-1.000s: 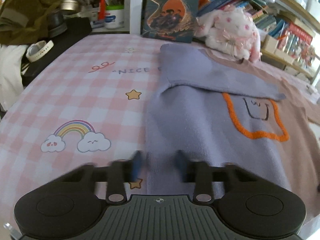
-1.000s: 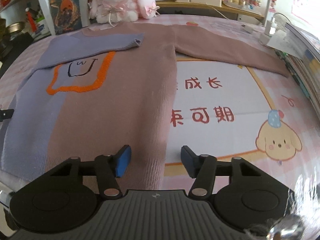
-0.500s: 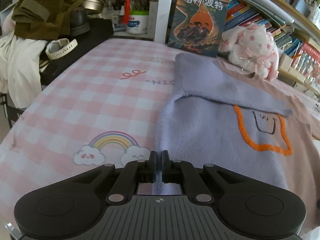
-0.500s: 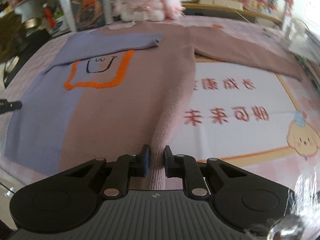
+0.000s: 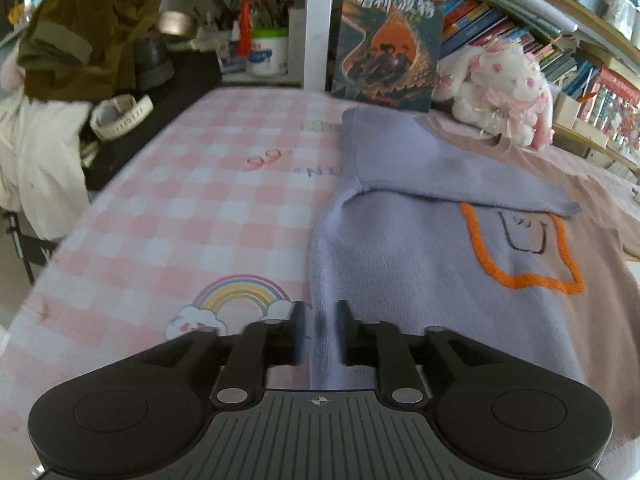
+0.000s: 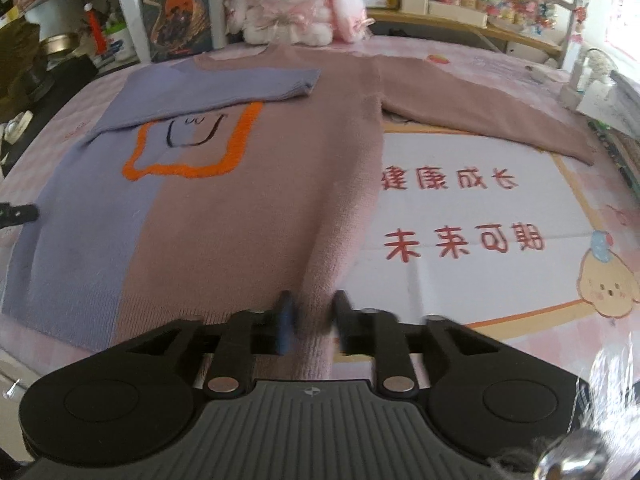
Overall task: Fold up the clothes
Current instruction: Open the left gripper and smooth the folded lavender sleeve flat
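A: Which step is going on?

B: The sweater (image 6: 240,208) is lying flat on the bed (image 5: 180,208). Both grippers have just been opening, each straddling a hem corner; the left gripper (image 5: 319,330) and right gripper (image 6: 310,320) are parted, pads apparently clear of the knit.

A: And next?

B: Probably re-gripping, then carrying the hem forward toward the collar.

A pink checked bed cover (image 5: 192,208) carries a lilac-and-mauve sweater (image 6: 248,208) spread flat, plush rabbit (image 6: 296,12) at its far edge.
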